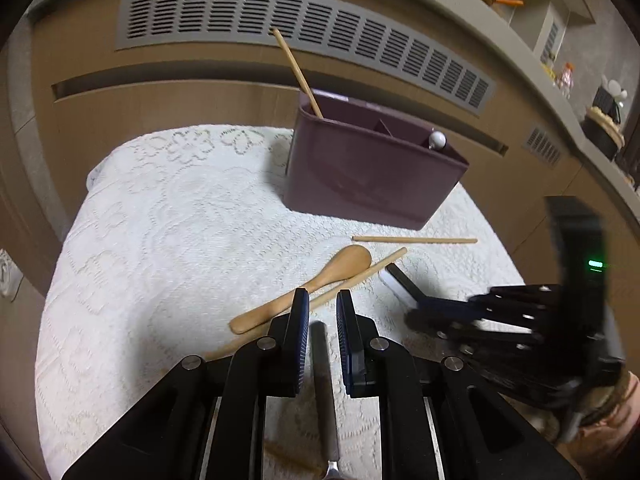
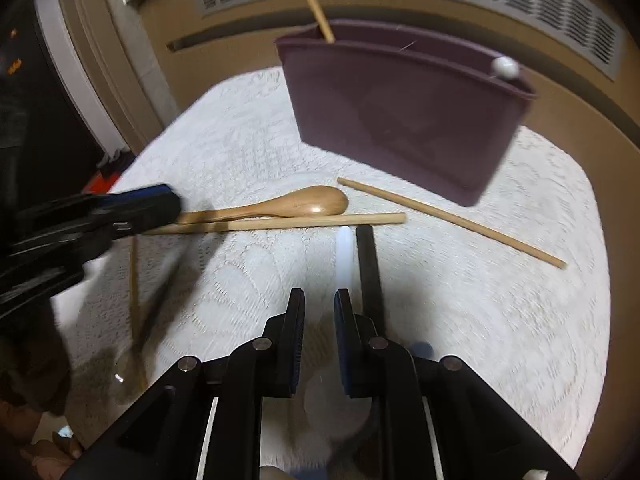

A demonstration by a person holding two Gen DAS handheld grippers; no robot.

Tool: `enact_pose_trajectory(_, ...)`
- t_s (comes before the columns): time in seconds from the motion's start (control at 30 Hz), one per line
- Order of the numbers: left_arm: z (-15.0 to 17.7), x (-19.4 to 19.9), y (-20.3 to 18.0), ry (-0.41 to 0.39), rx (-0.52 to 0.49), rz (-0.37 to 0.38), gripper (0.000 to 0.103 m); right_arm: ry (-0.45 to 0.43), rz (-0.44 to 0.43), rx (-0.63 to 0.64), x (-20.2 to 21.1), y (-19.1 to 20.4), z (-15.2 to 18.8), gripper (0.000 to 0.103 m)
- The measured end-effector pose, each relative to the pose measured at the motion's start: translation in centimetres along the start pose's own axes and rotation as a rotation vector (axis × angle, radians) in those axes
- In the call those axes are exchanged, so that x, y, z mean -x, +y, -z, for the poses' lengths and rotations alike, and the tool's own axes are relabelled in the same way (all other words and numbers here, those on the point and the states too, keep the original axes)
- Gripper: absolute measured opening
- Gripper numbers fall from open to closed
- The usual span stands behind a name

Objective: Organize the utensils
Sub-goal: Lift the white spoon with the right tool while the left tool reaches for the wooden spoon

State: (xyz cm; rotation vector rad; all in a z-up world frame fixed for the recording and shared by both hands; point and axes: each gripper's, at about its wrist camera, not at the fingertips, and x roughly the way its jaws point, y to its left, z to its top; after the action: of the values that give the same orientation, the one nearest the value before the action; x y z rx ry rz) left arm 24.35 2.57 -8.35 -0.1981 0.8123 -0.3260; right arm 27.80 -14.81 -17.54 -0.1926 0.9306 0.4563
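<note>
My left hand-held gripper (image 1: pixel 322 300) straddles a dark handle (image 1: pixel 320 364), fingers apart; right (image 2: pixel 319 298) open, empty. Next: close, lift to holder (image 1: pixel 372 168).

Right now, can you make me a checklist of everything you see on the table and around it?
Surface: white lace tablecloth.
Job's things: purple utensil holder with one chopstick and a white-knobbed piece inside; wooden spoon, loose chopsticks, dark-handled utensil lying on the cloth.
Clutter: nothing seen.
Grippers: left tool open around the dark handle; right tool open, blurred.
Cables: nothing seen.
Surroundings: vent grille, wood panel, shelf with toys.
</note>
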Motion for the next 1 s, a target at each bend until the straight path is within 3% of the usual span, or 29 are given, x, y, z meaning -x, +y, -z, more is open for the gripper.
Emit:
enact_pose_trajectory(0.17,0.2,0.6,0.7,-0.001,0.017,0.013,0.014,0.007,0.091,0.007,-1.0,0.2,-1.2,0.015)
enact_pose_trajectory(0.3,1.0,-0.5,0.8,0.080,-0.011,0.021,0.017,0.060,0.091,0.005,-2.2,-0.1,-1.0,0.015)
enact_pose_trajectory(0.4,1.9,-1.6,0.3,0.160,-0.025,0.038,0.032,0.063,0.087,-0.012,-2.2,-0.3,-1.1,0.011)
enact_pose_trajectory(0.47,2.4,-2.3,-0.1,0.203,-0.032,0.046,0.035,0.063,0.081,-0.024,-2.0,-0.3,-1.0,0.010)
enact_pose_trajectory(0.7,2.3,-4.7,-1.4,0.286,-0.113,-0.056,0.035,0.003,0.046,-0.046,1.1,-0.5,-0.1,0.010)
enact_pose_trajectory(0.77,2.0,-5.2,-1.8,0.300,-0.147,-0.065,0.034,-0.013,0.045,-0.050,2.0,-0.7,0.2,0.010)
enact_pose_trajectory(0.87,2.0,-5.5,-2.4,0.285,-0.208,-0.121,0.018,-0.043,0.051,-0.052,3.3,-0.9,0.7,0.010)
enact_pose_trajectory(1.0,2.2,-4.1,-2.5,0.246,-0.162,-0.079,0.012,-0.083,0.043,-0.075,4.9,-1.2,1.3,0.010)
